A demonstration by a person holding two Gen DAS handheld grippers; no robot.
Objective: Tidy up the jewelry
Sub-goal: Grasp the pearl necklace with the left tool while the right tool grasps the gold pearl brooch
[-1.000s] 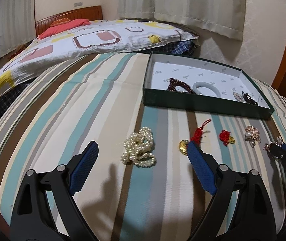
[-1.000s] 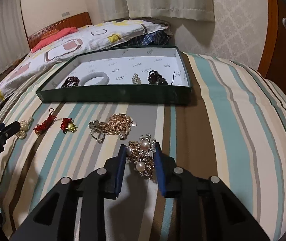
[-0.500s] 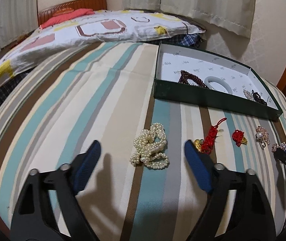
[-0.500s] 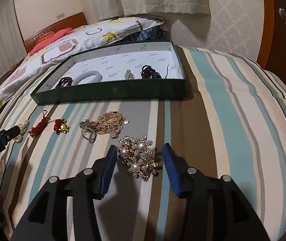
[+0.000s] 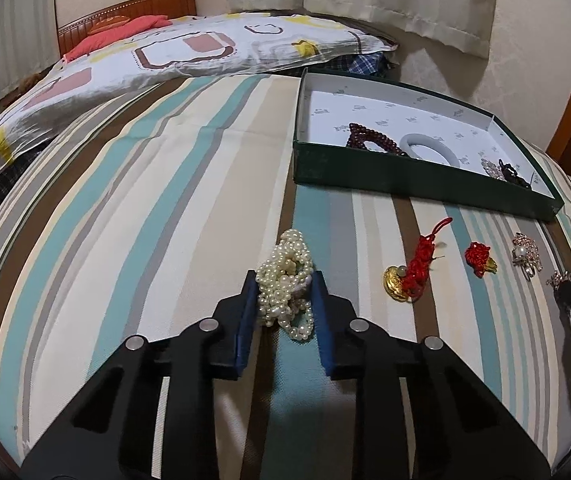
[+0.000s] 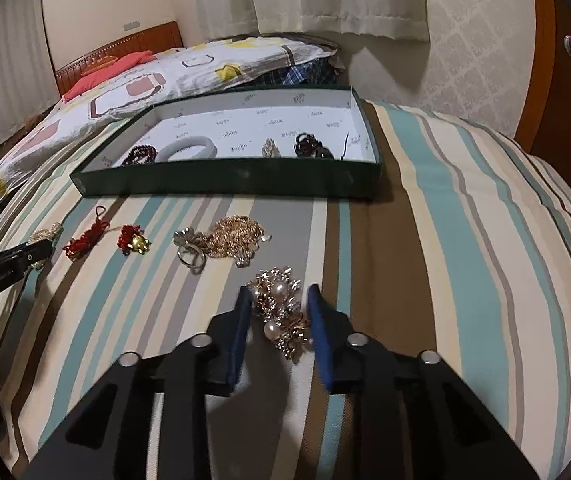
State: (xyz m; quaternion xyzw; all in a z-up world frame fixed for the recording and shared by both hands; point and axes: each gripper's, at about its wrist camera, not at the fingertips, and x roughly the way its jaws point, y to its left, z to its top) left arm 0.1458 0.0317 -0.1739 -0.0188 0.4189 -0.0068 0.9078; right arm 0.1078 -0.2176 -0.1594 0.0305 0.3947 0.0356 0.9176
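The lower part of the pearl necklace (image 5: pixel 285 280) is masked by the left gripper (image 5: pixel 284 280) pads closed on it. Part of the brooch (image 6: pixel 281 312) is covered between the right gripper (image 6: pixel 279 300) pads. Items ahead in the green box (image 6: pixel 225 180) are cut by its near wall; the small pieces there cannot be identified.

Woven striped cloth bedspread (image 5: pixel 165 208), matt, fine ribbed weave. Pearl necklace (image 5: pixel 285 276): glossy cream beads. Brooch (image 6: pixel 281 312): shiny gilt metal set with lustrous pearls. Gold chain (image 6: pixel 237 236): bright metal links. Red knotted cord charms (image 5: pixel 425 256), matt thread, polished gold bead attached. Box (image 5: pixel 405 176): dark green matt card, white printed paper lining. Matt black plastic left gripper (image 5: pixel 283 300), blue textured pads (image 5: pixel 247 312). Glossy wooden headboard (image 5: pixel 125 12).
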